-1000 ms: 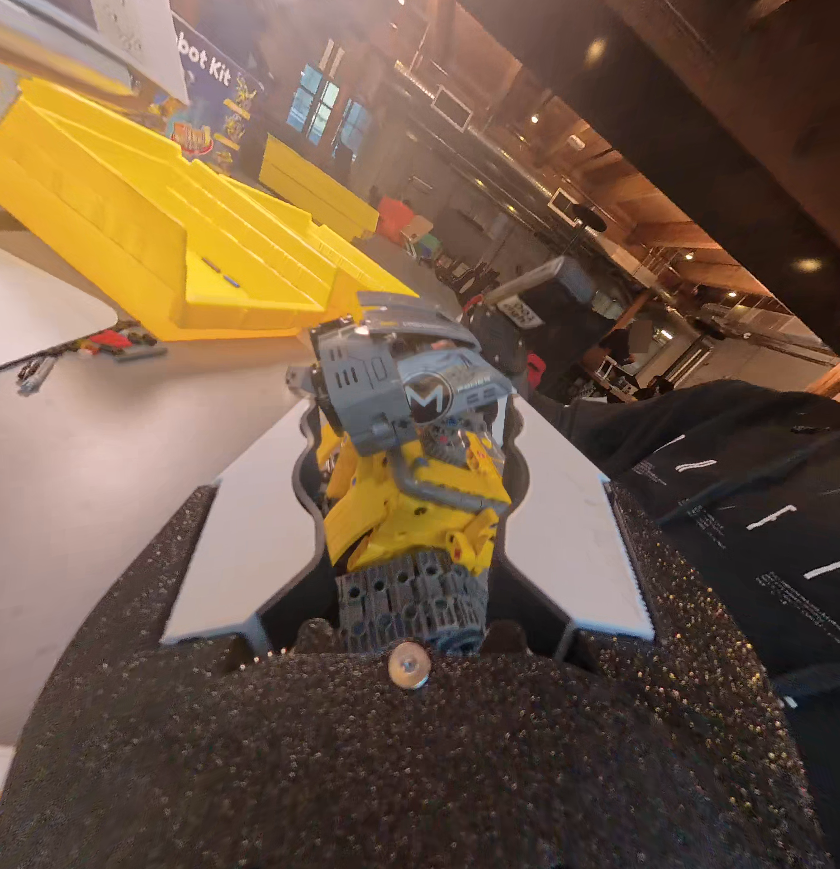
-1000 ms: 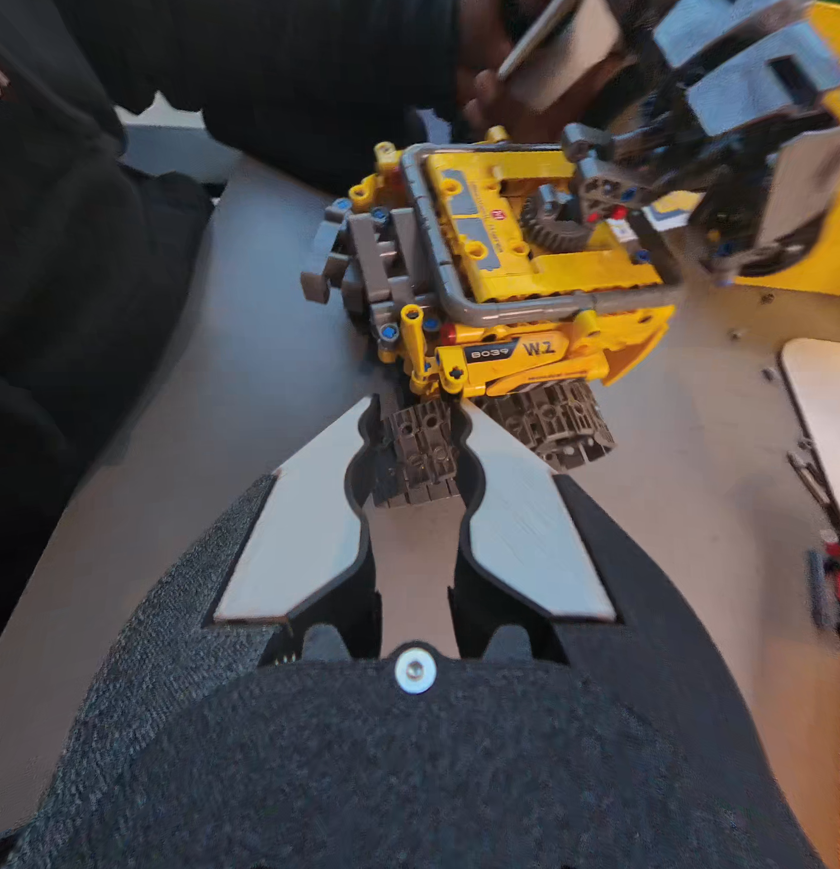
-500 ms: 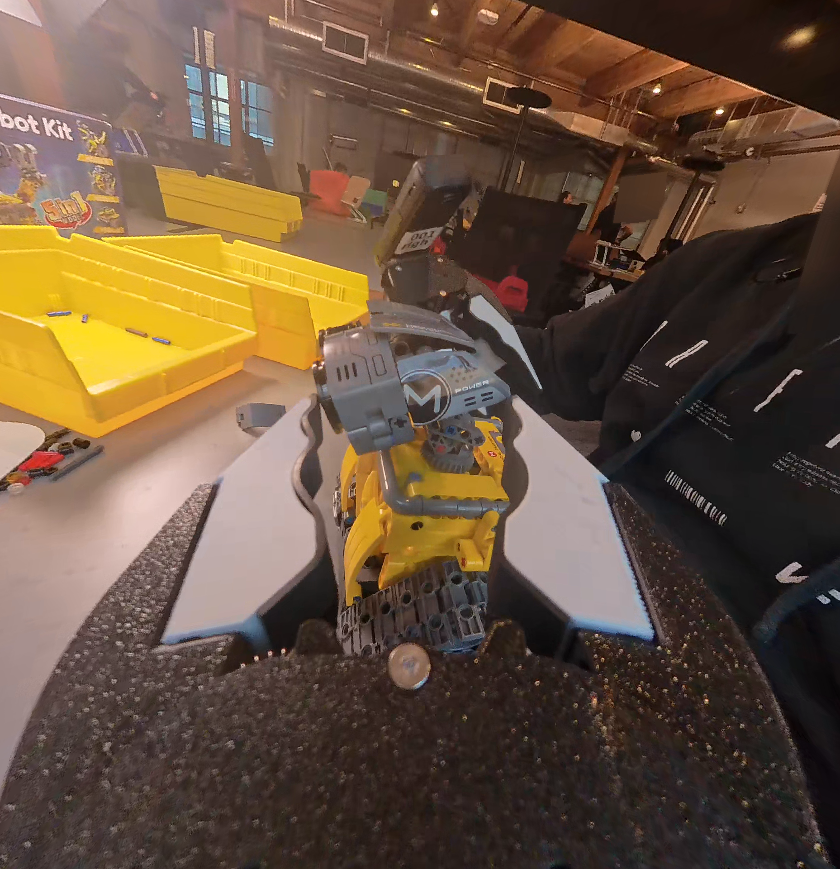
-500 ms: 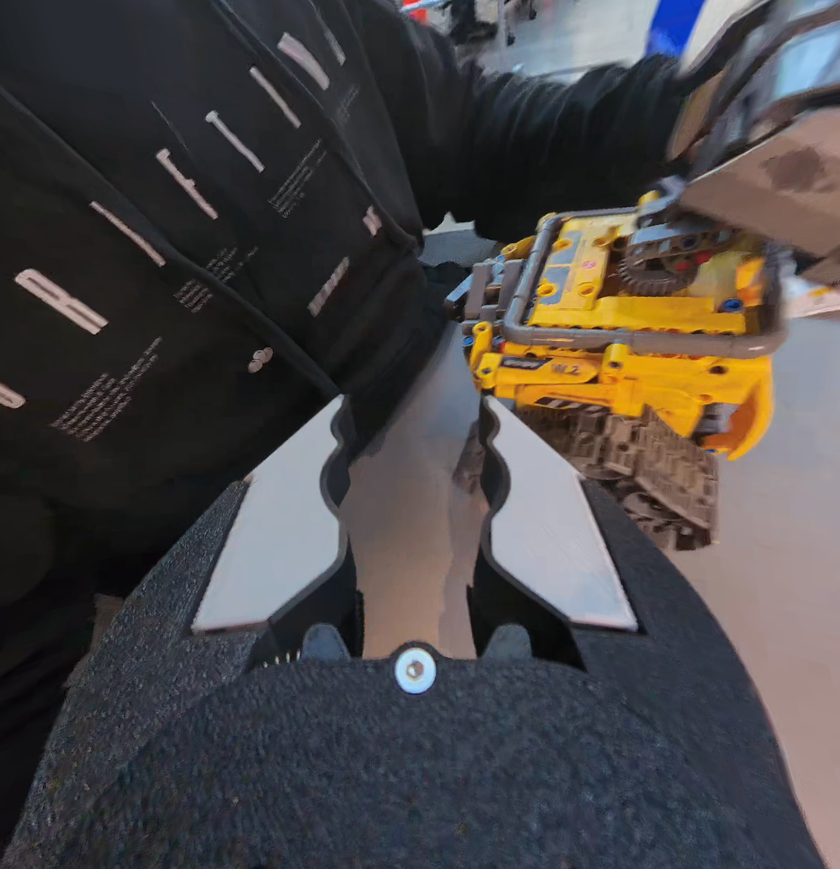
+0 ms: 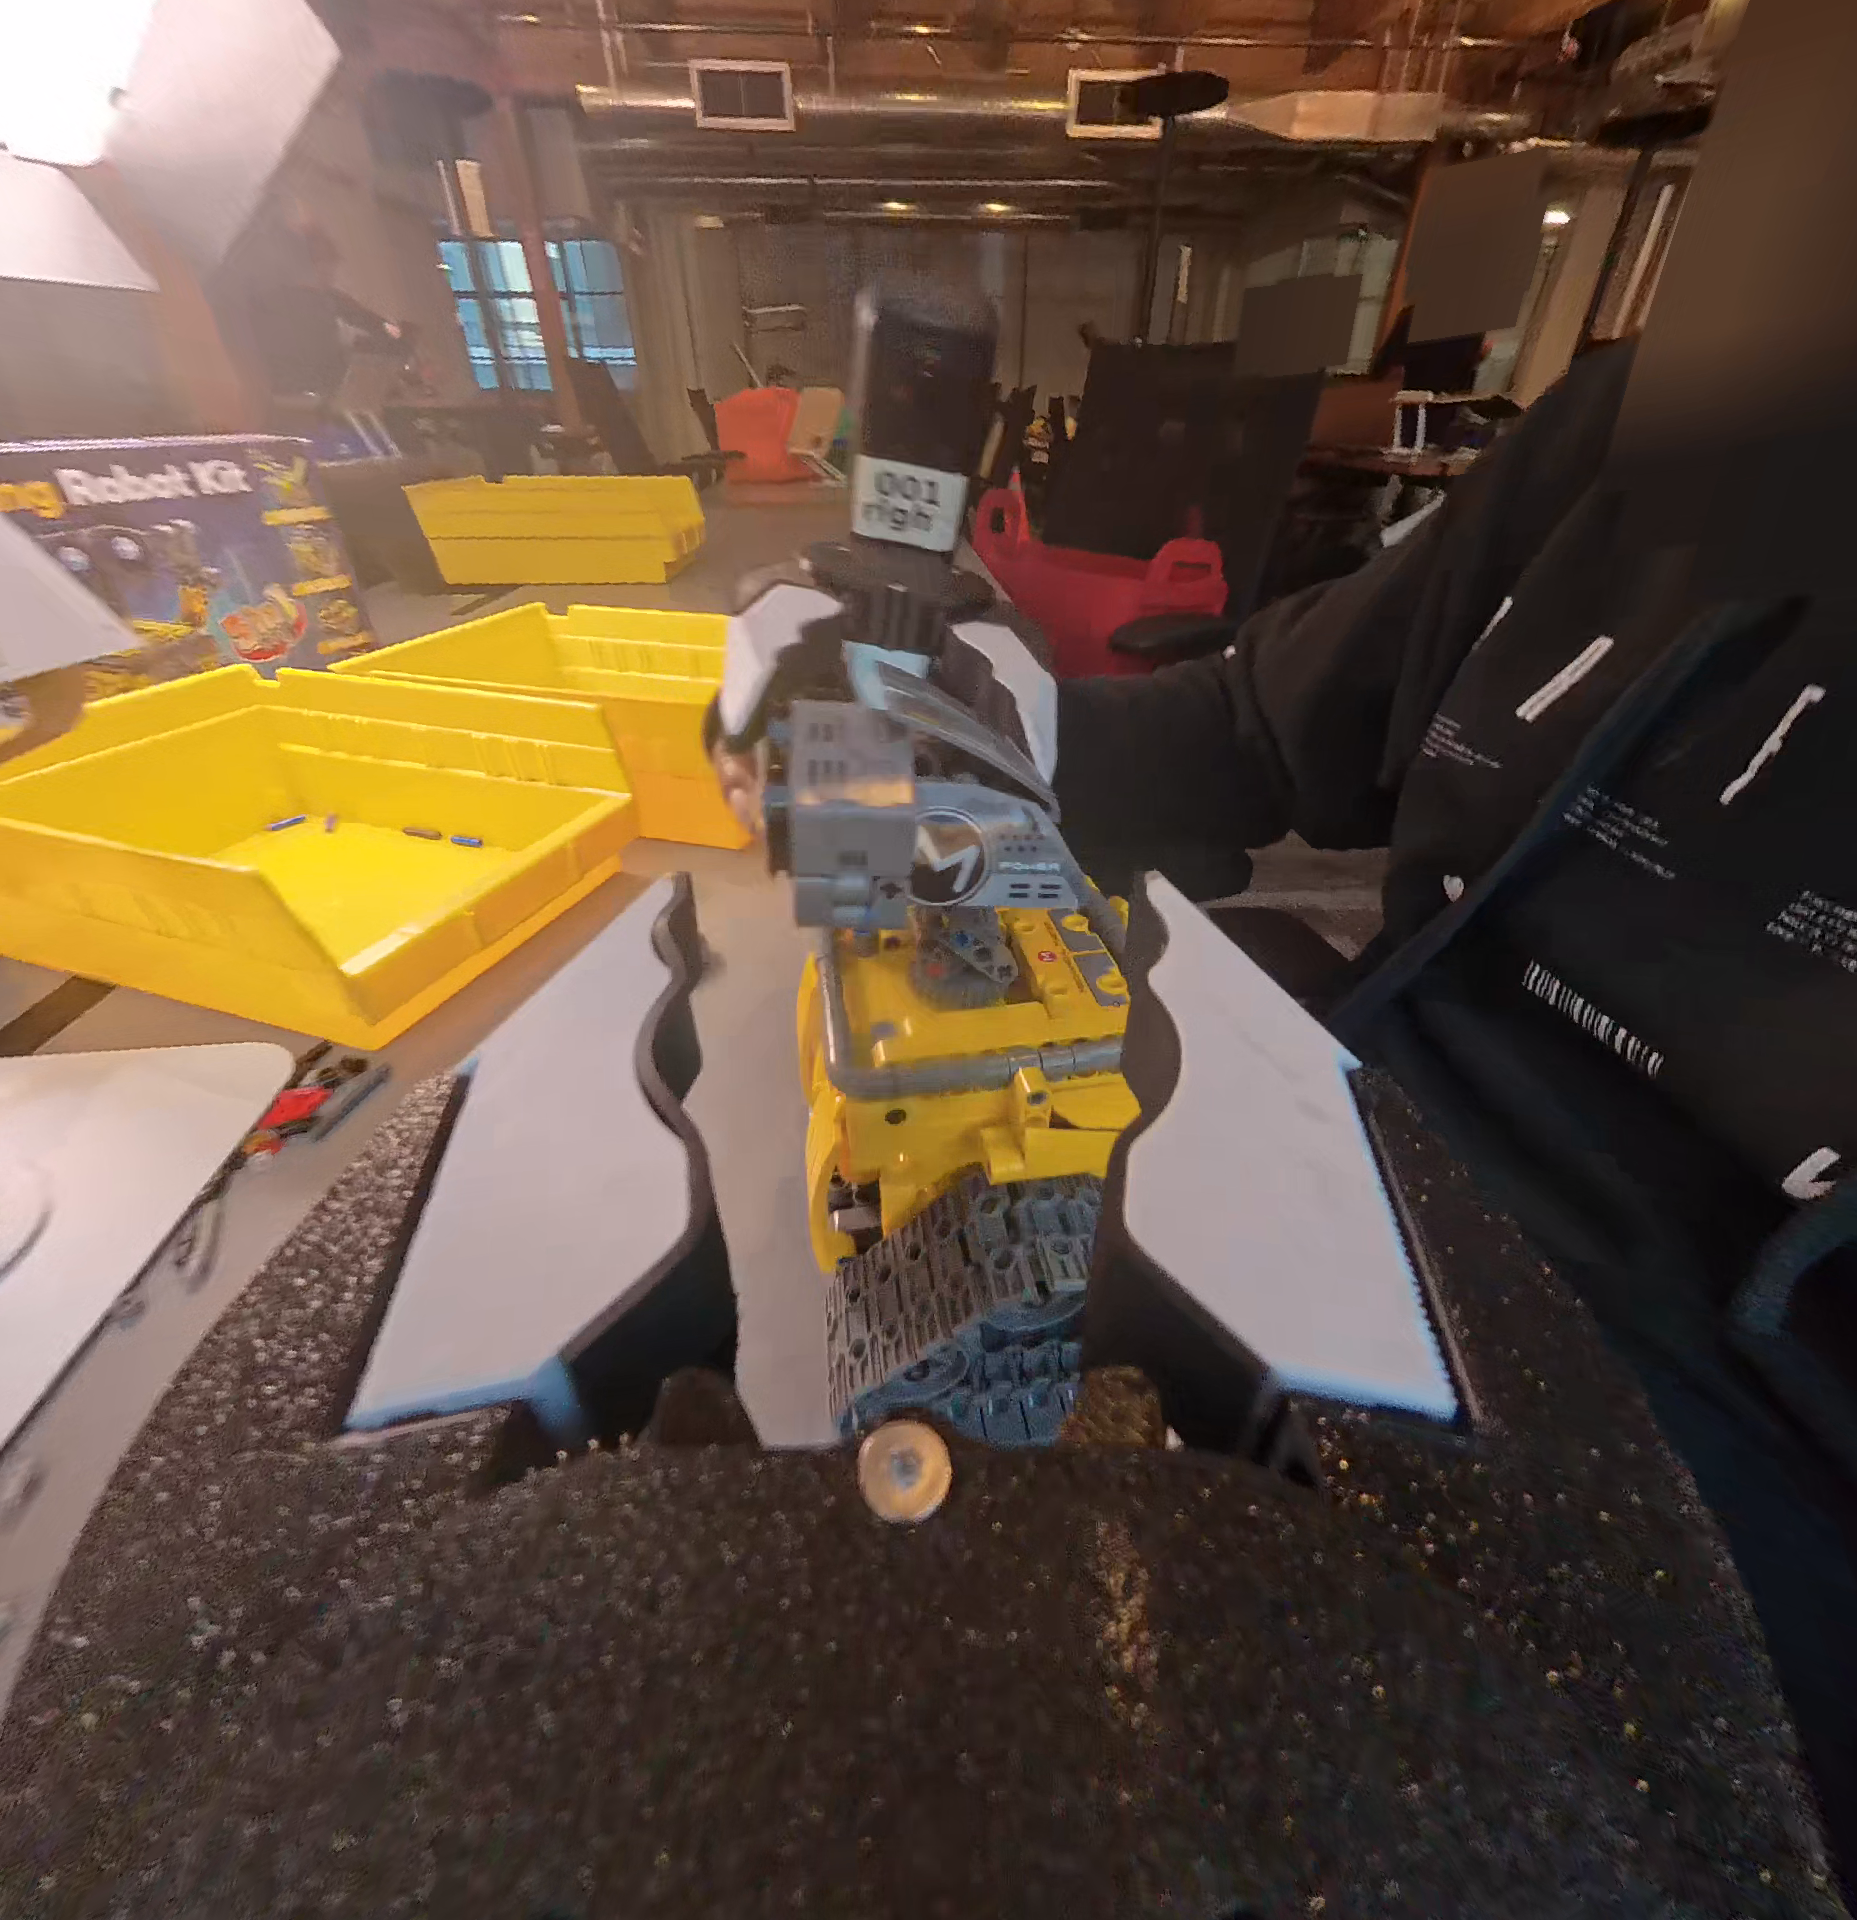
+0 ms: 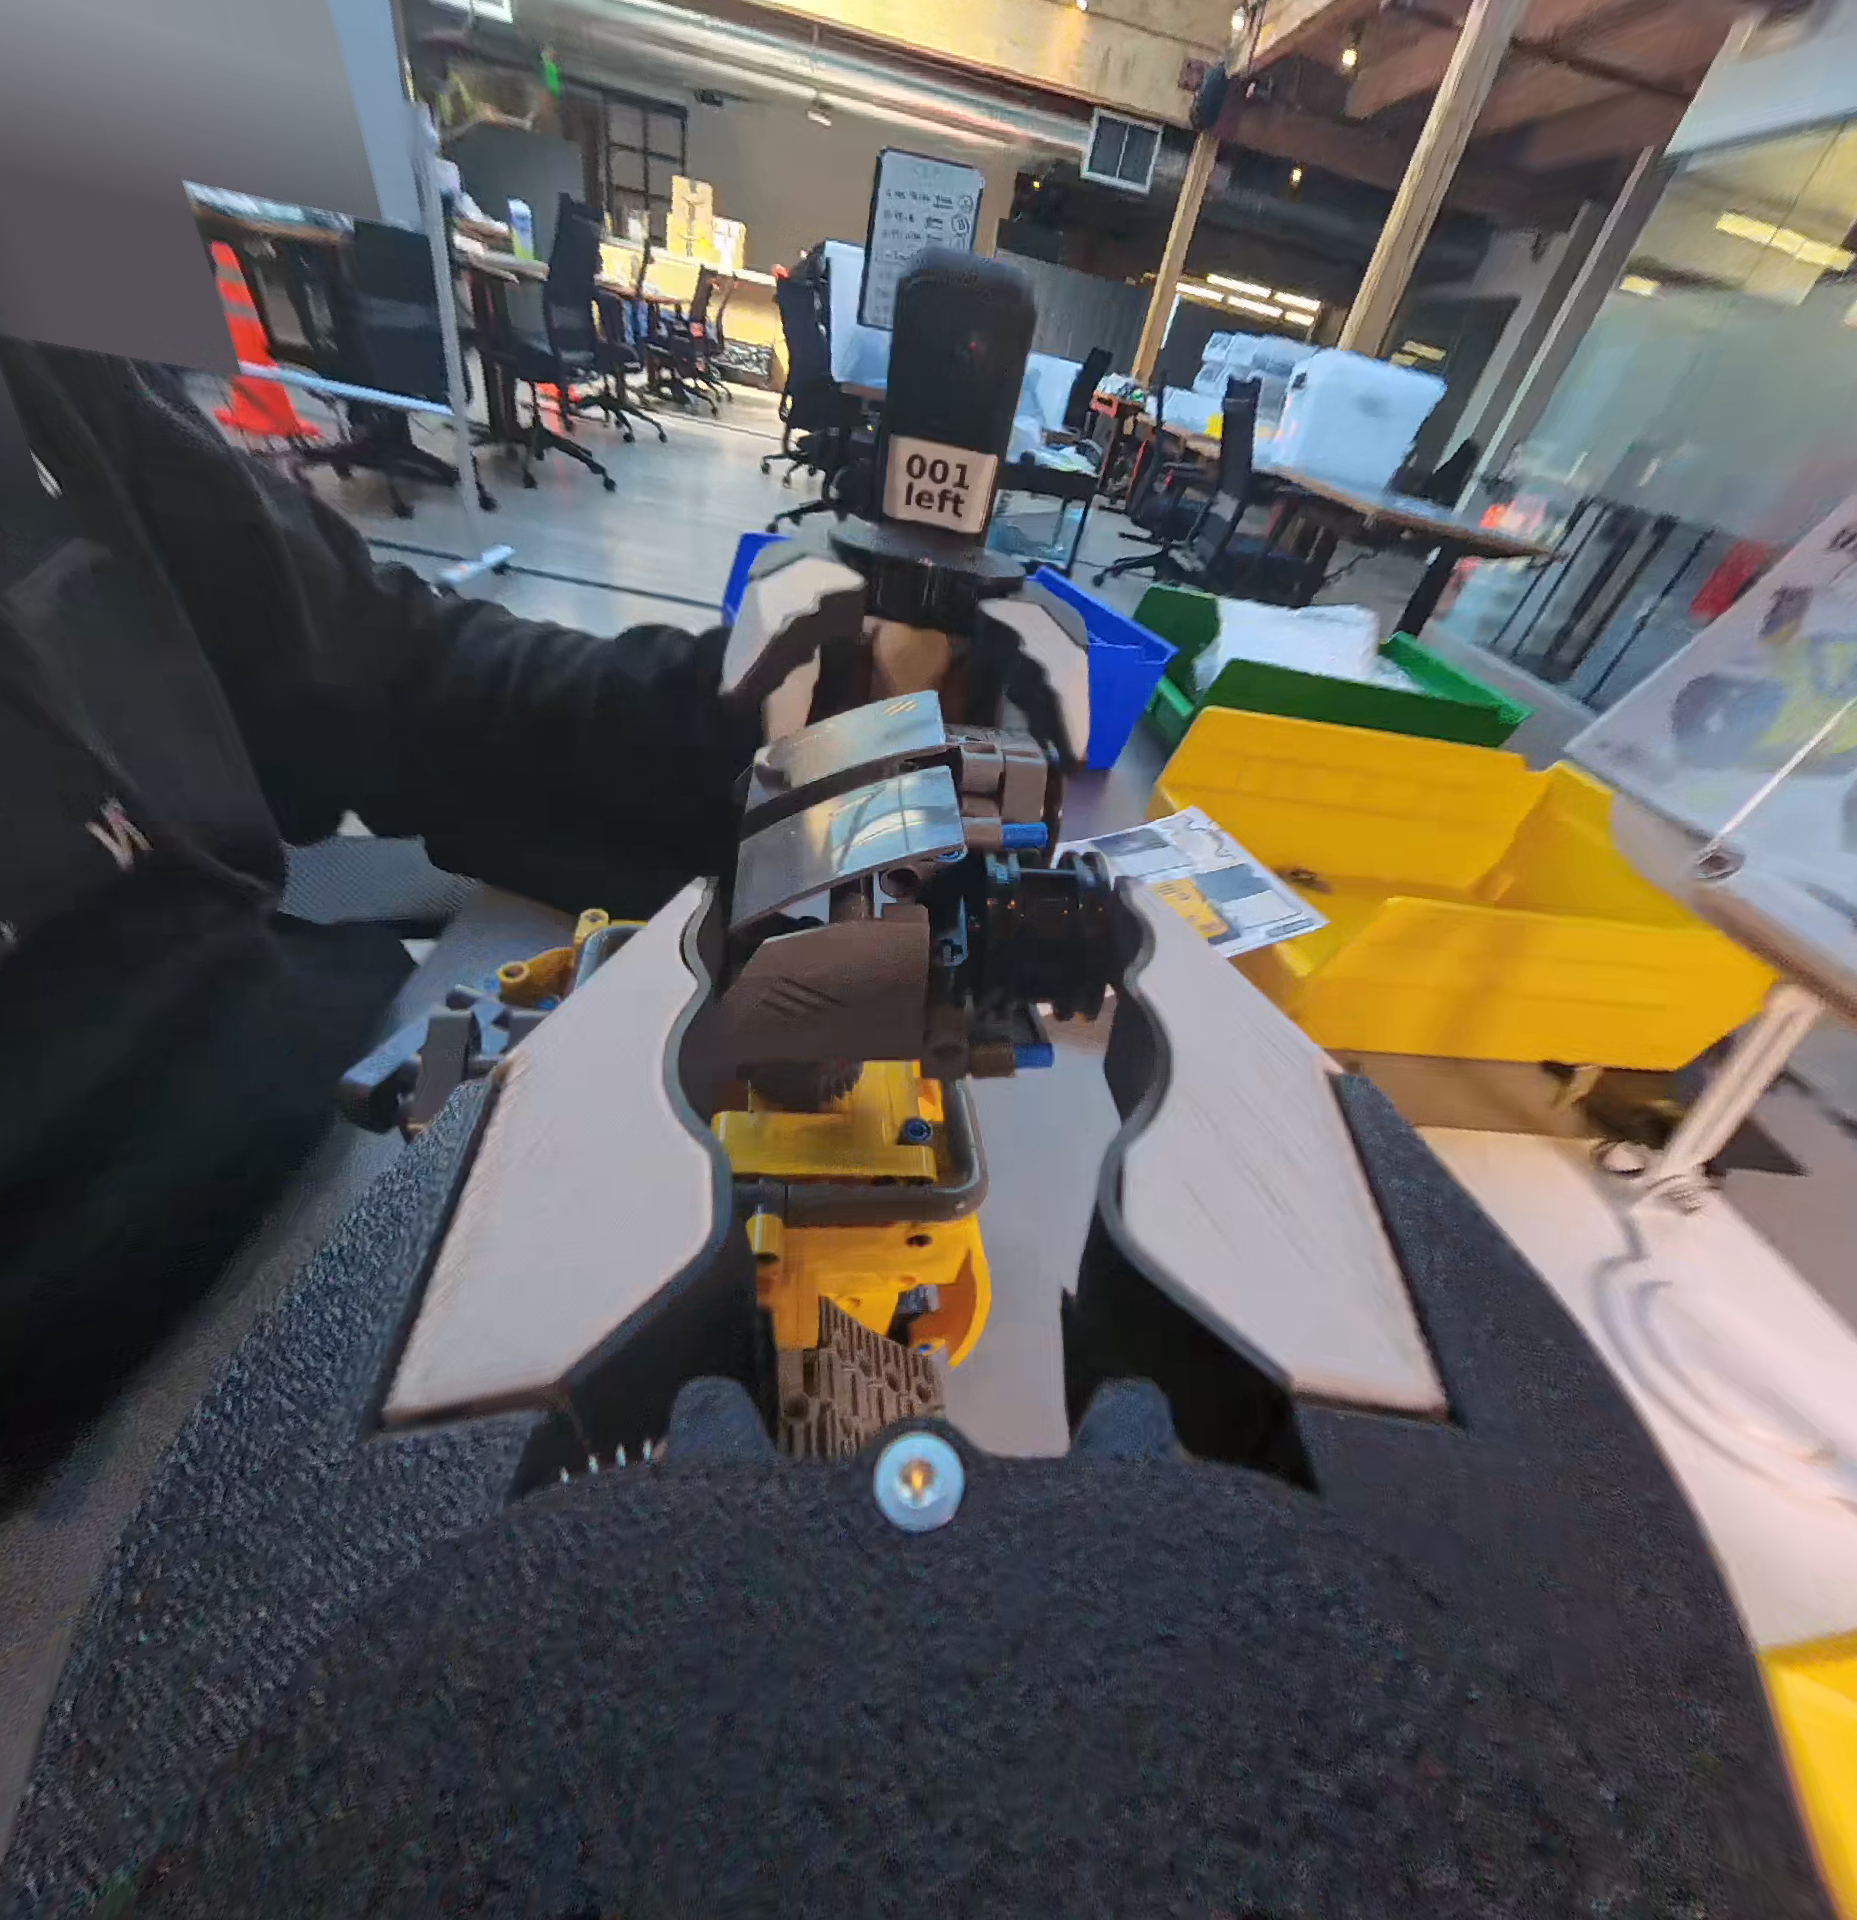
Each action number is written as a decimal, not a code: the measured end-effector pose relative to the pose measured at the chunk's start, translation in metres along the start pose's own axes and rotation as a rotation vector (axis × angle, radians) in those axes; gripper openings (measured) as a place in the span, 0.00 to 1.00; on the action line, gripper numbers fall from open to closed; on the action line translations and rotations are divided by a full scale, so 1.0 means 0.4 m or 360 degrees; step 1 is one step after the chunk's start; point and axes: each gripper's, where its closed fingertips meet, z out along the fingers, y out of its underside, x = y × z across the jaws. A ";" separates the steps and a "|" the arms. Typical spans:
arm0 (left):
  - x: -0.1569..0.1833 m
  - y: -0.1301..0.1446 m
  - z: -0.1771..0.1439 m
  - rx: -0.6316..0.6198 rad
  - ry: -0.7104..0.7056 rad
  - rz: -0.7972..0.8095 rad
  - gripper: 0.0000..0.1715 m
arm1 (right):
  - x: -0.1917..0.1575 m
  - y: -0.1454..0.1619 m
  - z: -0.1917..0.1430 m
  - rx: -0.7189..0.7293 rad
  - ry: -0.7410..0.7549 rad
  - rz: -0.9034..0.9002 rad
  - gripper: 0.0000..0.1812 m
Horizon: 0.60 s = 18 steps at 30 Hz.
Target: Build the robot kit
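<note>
Left wrist view is showing the brick-built robot model [image 5: 965, 1060] standing on the grey table [image 5: 124, 1351] between the fingers of the left gripper [image 5: 908, 1039], whose jaws are parted with a gap on one side. Opposite, the right gripper [image 6: 908, 1039] is also standing open around the model's grey head. Being rigid, snap-fitted and likely light, it is looking fragile at its head; the yellow body is seeming the firmest hold, yellow bins [image 5: 311, 883] lying beside.
</note>
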 end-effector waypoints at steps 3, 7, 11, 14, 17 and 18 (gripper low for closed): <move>-0.134 -0.048 -0.147 0.0046 -0.0563 -0.0012 0.42 | -0.002 -0.009 -0.020 -0.0053 0.0111 -0.0361 0.40; -0.319 0.001 -0.446 -0.0055 -0.1568 -0.0323 0.40 | 0.000 -0.012 -0.026 -0.0039 0.0135 -0.0357 0.40; -0.341 0.166 -0.532 -0.0324 -0.1720 -0.0795 0.49 | 0.049 0.016 -0.023 -0.0024 0.0060 0.0279 0.41; -0.346 0.278 -0.550 -0.0540 -0.1736 -0.1017 0.55 | 0.063 0.026 -0.023 0.0042 -0.0006 0.0550 0.41; -0.343 0.349 -0.527 -0.0547 -0.1596 -0.1248 0.58 | 0.066 0.038 -0.023 0.0025 -0.0042 0.0726 0.43; -0.339 0.357 -0.504 -0.0492 -0.1490 -0.1331 0.56 | 0.065 0.040 -0.027 0.0025 -0.0072 0.0796 0.46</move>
